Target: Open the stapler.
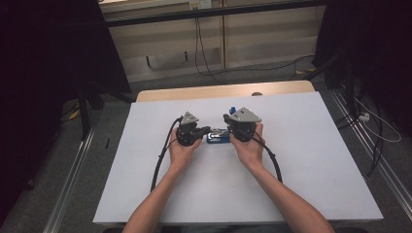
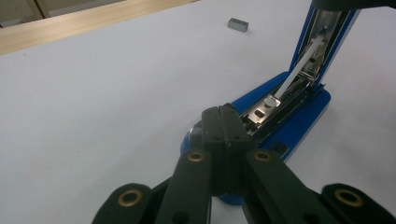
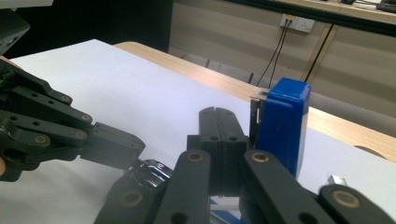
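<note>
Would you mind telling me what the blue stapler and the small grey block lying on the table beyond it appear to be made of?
The stapler looks like glossy blue plastic over a bright metal magazine: the blue shell has a smooth, even sheen, while the inner channel reflects like polished steel. The small grey block looks like a strip of metal staples, judging by its dull silver colour, though it is too small to be sure.

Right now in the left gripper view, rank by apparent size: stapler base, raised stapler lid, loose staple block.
1. Stapler base, though nearness to the camera enlarges it.
2. Raised stapler lid, cut off by the frame.
3. Loose staple block, clearly smallest.
</note>
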{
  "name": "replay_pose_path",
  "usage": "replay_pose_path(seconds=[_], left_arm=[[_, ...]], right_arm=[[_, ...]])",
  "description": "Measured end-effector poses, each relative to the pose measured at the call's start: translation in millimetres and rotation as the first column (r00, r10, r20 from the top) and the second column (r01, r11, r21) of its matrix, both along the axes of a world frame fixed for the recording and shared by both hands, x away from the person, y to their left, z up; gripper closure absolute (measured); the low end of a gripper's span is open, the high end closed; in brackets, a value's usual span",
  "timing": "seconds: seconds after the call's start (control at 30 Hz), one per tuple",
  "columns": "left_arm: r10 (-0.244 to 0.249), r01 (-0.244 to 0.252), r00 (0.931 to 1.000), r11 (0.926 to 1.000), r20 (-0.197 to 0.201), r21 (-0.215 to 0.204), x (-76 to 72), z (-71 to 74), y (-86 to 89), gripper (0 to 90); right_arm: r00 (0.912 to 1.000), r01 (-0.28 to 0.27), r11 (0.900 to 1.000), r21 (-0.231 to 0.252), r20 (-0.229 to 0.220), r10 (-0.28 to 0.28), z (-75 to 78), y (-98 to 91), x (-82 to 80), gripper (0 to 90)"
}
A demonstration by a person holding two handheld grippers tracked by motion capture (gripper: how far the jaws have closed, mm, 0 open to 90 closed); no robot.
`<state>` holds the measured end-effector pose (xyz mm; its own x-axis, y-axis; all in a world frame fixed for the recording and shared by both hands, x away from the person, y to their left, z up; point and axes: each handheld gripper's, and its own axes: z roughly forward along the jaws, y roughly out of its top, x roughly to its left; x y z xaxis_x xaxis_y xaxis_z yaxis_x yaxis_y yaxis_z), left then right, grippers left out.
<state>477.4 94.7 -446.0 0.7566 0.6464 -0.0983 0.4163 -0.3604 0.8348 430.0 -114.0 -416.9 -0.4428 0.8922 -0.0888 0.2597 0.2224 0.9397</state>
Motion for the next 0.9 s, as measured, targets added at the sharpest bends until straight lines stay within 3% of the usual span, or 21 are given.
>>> replay_pose_path(seconds=[0.13, 0.4, 0.9], left_arm=[[-0.001, 0.001, 1.0, 1.0, 0.003, 0.002, 0.0, -0.1, 0.2, 90.0], [-0.001, 0.001, 1.0, 1.0, 0.006, 0.006, -0.5, -0.2, -0.1, 90.0], [0.0, 0.0, 1.0, 1.0, 0.004, 0.007, -0.9, -0.2, -0.3, 90.0]], right_arm=[[0.9998, 0.018, 0.9997, 0.015, -0.008, -0.018, 1.7, -3.1, 0.3, 90.0], [0.9999, 0.013, 0.9999, -0.004, -0.01, -0.013, 2.7, -4.8, -0.7, 90.0], [0.9995, 0.03, 0.9995, 0.005, -0.01, -0.03, 3.6, -19.2, -3.8, 90.0]])
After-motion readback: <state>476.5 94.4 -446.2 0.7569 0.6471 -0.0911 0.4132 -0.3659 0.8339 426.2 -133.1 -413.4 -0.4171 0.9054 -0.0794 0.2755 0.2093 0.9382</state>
